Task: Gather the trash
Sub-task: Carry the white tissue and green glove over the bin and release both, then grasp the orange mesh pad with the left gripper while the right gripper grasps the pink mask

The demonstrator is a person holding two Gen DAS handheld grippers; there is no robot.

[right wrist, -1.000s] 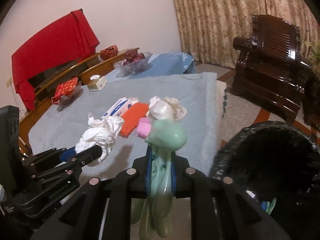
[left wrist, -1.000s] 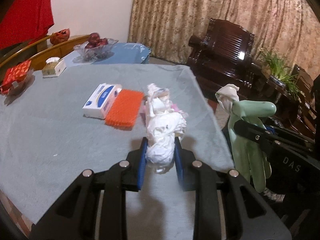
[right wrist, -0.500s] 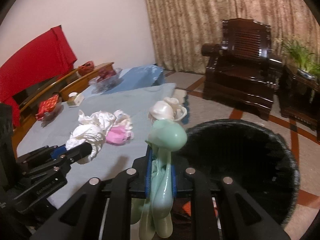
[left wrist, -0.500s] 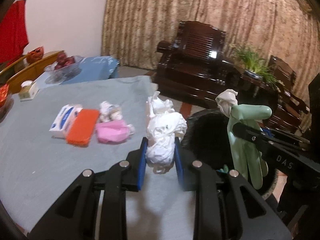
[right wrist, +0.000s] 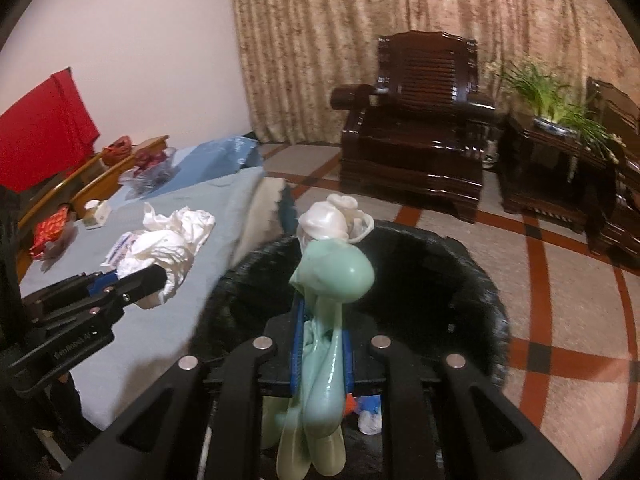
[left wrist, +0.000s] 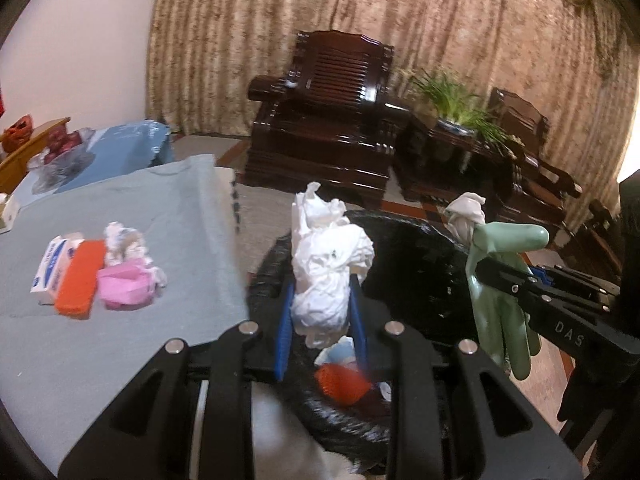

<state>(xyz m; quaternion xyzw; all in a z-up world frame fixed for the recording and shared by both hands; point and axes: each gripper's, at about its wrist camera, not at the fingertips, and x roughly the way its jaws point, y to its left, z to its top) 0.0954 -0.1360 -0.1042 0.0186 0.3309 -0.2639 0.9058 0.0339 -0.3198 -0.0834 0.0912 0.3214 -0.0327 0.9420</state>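
Note:
My left gripper (left wrist: 320, 284) is shut on a wad of crumpled white paper (left wrist: 326, 264), held over the near rim of the black-lined trash bin (left wrist: 416, 256). The same wad (right wrist: 168, 240) shows at the left of the right wrist view. My right gripper (right wrist: 322, 316) is shut on a pale green rubber glove (right wrist: 332, 280) with a white cuff, above the bin (right wrist: 440, 280). The glove (left wrist: 500, 288) hangs at the right of the left wrist view. Red, blue and white scraps (left wrist: 340, 380) lie inside the bin.
A grey-blue covered table (left wrist: 160, 208) at the left holds a tissue pack (left wrist: 50, 264), an orange pad (left wrist: 80, 280), pink crumpled paper (left wrist: 126, 284) and a white wad (left wrist: 122, 240). Dark wooden armchairs (right wrist: 416, 128) and a potted plant (right wrist: 548, 96) stand beyond, before a curtain.
Both grippers swung right, off the table and over the black bin, each keeping its load. The table items slid to the left of the views.

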